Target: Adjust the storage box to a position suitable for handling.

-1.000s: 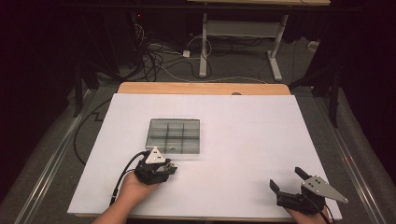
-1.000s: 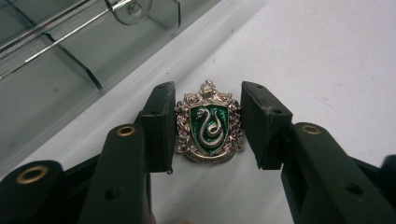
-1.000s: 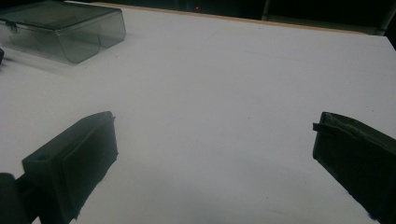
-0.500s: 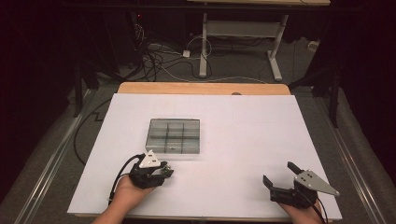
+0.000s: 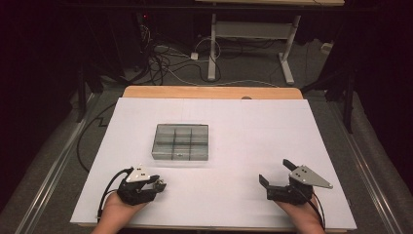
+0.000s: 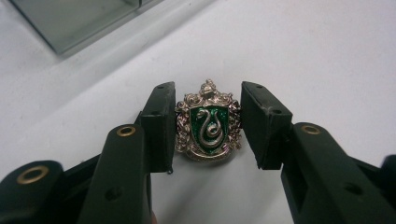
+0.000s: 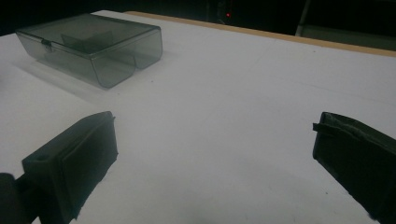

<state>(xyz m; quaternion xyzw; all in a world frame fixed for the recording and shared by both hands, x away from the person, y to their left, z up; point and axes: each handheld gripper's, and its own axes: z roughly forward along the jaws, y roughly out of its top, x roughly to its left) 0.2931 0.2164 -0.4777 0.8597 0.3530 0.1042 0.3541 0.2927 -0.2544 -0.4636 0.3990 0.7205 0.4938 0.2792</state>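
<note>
1. Left gripper (image 5: pixel 157 185) is sitting near the front left edge of the white table (image 5: pixel 253 126), held in the person's left hand (image 5: pixel 117 212).
2. In the left gripper view its jaws are closing on a crest badge (image 6: pixel 208 122): silver scrollwork, green shield, silver snake. Both pads are pressing on the badge's sides, so the jaws are standing partway closed around it.
3. The badge is sitting upright between the pads, above the white tabletop; whether it is touching the surface I cannot tell.
4. Right gripper (image 5: pixel 276 181) is resting near the front right edge, well apart from the left one. Its jaws are gaping wide in the right gripper view, with bare tabletop between them.
5. A smoky clear compartment box (image 5: pixel 181 141) is lying closed toward the table's middle, beyond the left gripper and apart from it; its corner is showing at the top left of the left gripper view.
</note>
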